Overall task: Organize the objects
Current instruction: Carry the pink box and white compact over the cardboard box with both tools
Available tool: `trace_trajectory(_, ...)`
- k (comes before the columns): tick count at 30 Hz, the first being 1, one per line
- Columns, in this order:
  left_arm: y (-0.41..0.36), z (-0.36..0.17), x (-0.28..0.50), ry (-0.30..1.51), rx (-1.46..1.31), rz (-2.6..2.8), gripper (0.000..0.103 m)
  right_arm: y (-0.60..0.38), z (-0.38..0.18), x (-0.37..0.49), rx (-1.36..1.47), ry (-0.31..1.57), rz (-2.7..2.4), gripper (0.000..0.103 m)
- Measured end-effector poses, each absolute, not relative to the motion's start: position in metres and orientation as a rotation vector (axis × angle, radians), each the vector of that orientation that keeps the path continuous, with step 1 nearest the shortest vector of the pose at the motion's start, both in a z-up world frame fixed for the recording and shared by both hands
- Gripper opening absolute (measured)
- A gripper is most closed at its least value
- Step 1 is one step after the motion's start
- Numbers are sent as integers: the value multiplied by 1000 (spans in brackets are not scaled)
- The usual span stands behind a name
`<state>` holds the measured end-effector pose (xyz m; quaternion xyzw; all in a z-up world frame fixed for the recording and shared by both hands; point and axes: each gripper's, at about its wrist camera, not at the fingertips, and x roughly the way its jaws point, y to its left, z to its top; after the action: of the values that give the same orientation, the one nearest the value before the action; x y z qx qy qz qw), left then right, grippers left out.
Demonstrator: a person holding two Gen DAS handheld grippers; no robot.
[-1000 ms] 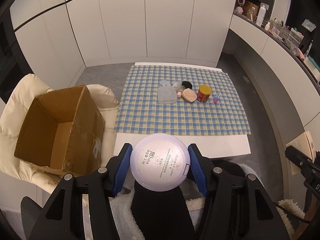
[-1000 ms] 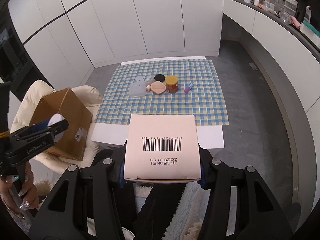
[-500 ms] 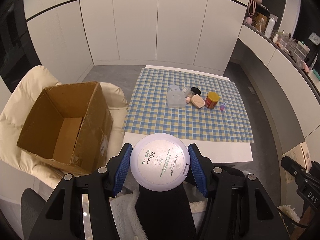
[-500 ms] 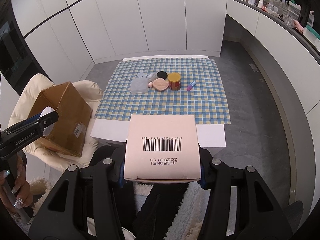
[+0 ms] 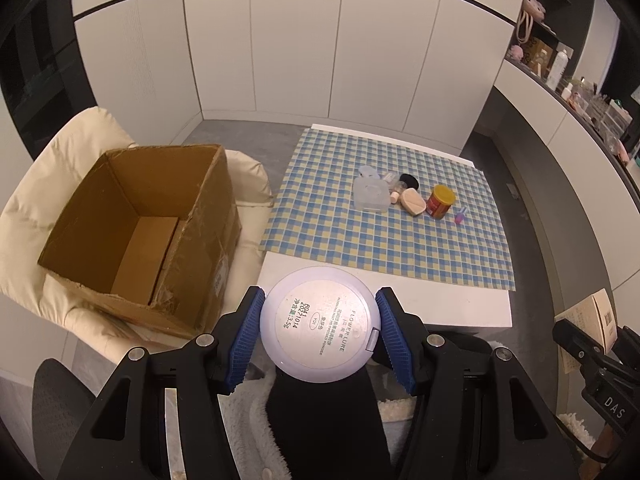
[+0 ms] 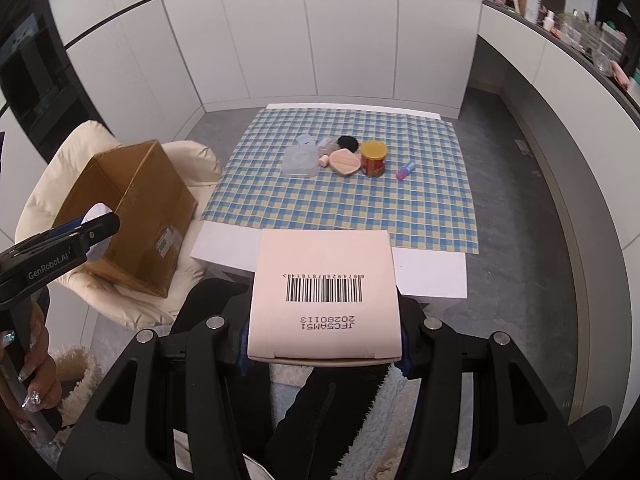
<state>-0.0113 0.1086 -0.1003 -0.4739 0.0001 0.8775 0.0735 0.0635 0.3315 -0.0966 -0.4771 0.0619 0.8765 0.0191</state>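
My left gripper [image 5: 320, 332] is shut on a round lilac powder compact [image 5: 320, 322], its printed underside facing the camera. My right gripper [image 6: 322, 332] is shut on a square pale-pink compact [image 6: 324, 296] with a barcode. Both hang in front of the near table edge. An open cardboard box [image 5: 136, 220] sits on a cream armchair [image 5: 48, 184] left of the table; it looks bare inside. On the checked cloth [image 5: 384, 216] lie a clear plastic case [image 5: 371, 196], a pink puff [image 5: 414, 203], a yellow-lidded jar [image 5: 441, 201], a black puff [image 5: 409, 180] and a small purple bottle [image 5: 460, 216].
The white table [image 6: 424, 276] stands in a grey-floored room with white cabinet walls. A counter [image 6: 560, 28] crowded with bottles runs along the right. A hand [image 6: 36, 364] holds the left gripper's handle at the right wrist view's left edge. A fluffy sleeve lies below both grippers.
Both grippers have swung left with their compacts still held. The cardboard box now shows more fully in the left wrist view, and the table has shifted right in it.
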Motion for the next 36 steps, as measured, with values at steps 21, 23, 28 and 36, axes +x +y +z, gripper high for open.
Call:
trace_trajectory(21, 1, -99, 8, -233, -1507, 2853, 58, 219, -101, 34, -1629, -11, 2955, 54)
trace_trajectory(23, -14, -99, 13, -271, -1513, 2885, 58, 207, -100, 31, -1642, -35, 2975, 54)
trace_trajectory(28, -50, -96, 25, -361, -1532, 2963, 58, 175, -97, 25, -1672, -84, 3039, 54)
trace_trajectory(36, -89, -97, 39, -469, -1561, 3037, 58, 125, -94, 16, -1713, -176, 3129, 54)
